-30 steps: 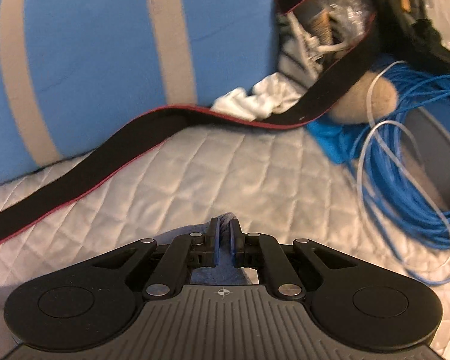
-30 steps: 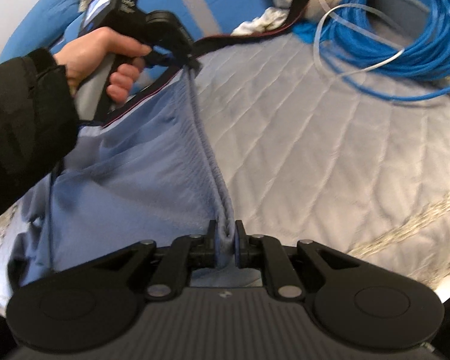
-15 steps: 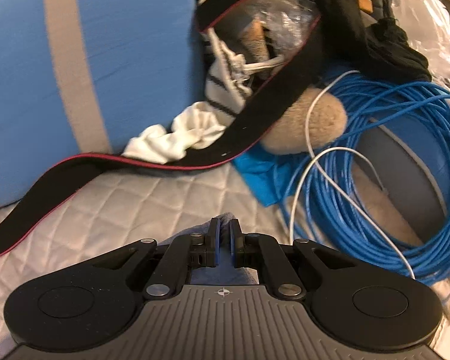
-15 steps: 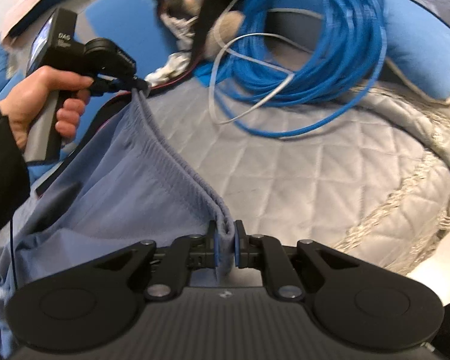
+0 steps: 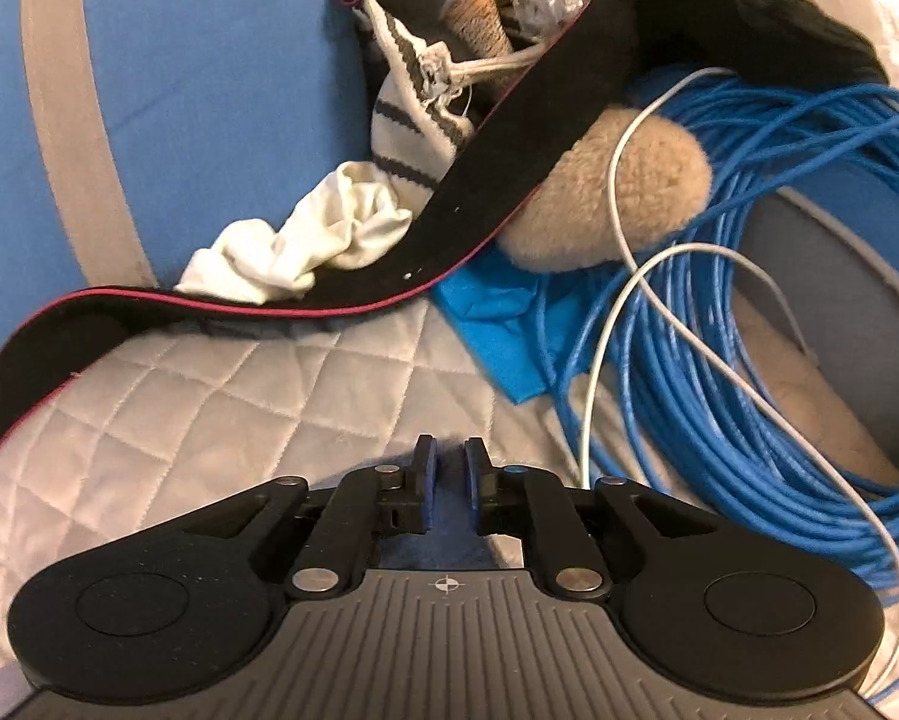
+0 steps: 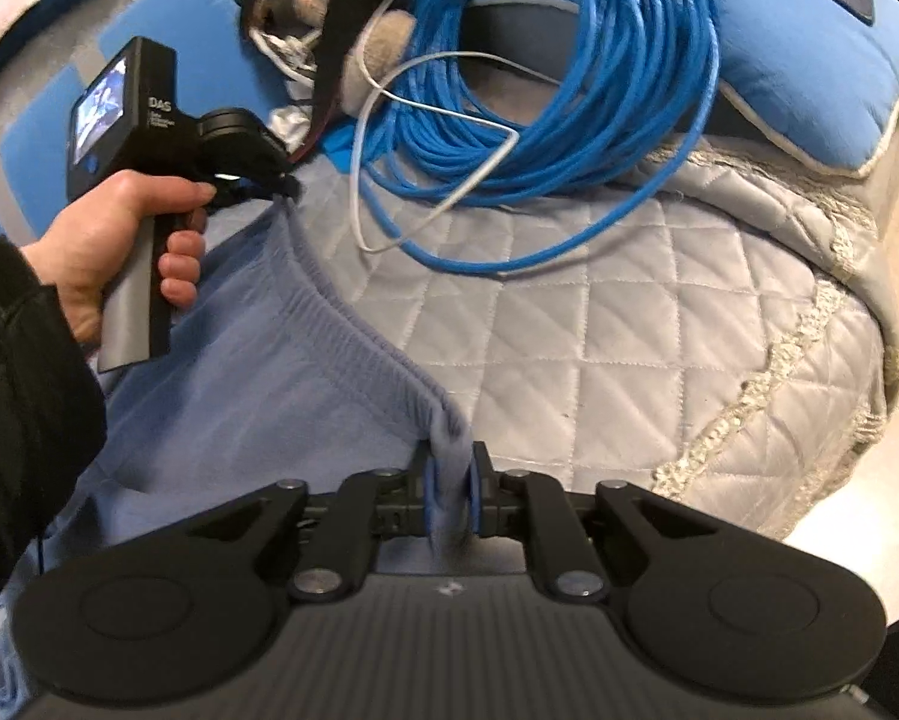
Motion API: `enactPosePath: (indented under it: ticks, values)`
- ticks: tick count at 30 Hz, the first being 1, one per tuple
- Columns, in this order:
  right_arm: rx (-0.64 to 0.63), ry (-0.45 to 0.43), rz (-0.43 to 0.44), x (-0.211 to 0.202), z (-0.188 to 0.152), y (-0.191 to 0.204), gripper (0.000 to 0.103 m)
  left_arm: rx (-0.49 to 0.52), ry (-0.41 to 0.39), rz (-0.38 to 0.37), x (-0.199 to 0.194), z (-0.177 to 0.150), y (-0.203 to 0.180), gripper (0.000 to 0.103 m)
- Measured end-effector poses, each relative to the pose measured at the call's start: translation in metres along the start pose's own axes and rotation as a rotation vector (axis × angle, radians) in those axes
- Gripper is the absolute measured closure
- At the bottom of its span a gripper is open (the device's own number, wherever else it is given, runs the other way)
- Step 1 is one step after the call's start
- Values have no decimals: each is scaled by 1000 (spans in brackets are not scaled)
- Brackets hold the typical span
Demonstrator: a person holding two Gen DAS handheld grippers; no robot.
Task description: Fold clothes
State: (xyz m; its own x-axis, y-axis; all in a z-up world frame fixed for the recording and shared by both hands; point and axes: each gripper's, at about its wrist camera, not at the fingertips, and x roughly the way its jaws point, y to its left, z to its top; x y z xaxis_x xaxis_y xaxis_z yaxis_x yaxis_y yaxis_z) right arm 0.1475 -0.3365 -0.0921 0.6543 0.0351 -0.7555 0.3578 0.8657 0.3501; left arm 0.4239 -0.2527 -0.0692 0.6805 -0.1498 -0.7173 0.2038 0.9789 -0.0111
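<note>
One light blue garment lies on one quilted bedspread. Two grippers are visible, left and right. There is one coil of blue cable, one black strap and one white cloth.

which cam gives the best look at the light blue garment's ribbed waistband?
Right wrist view. There the ribbed waistband of the light blue garment runs in full from the left tool to the right tool, on the quilted cover. The left wrist view shows only a dark scrap of cloth between its own fingers.

A coiled blue cable lies on the quilted grey bedspread, a white wire looped across it (beside a black red-edged strap).
</note>
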Motion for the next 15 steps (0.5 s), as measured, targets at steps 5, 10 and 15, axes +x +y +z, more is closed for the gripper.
enactPosePath:
  ticks: [5, 10, 15]
  values:
    - [16, -34, -34, -3, 1, -2, 15, -41, -71, -38, -16, 4, 3, 25]
    - [9, -62, -5, -9, 1, 2, 3, -51, -68, -50, -38, -2, 5, 23]
    - [-17, -111, 8, -18, 0, 9, 0, -33, -104, -45, -77, -19, 7, 23]
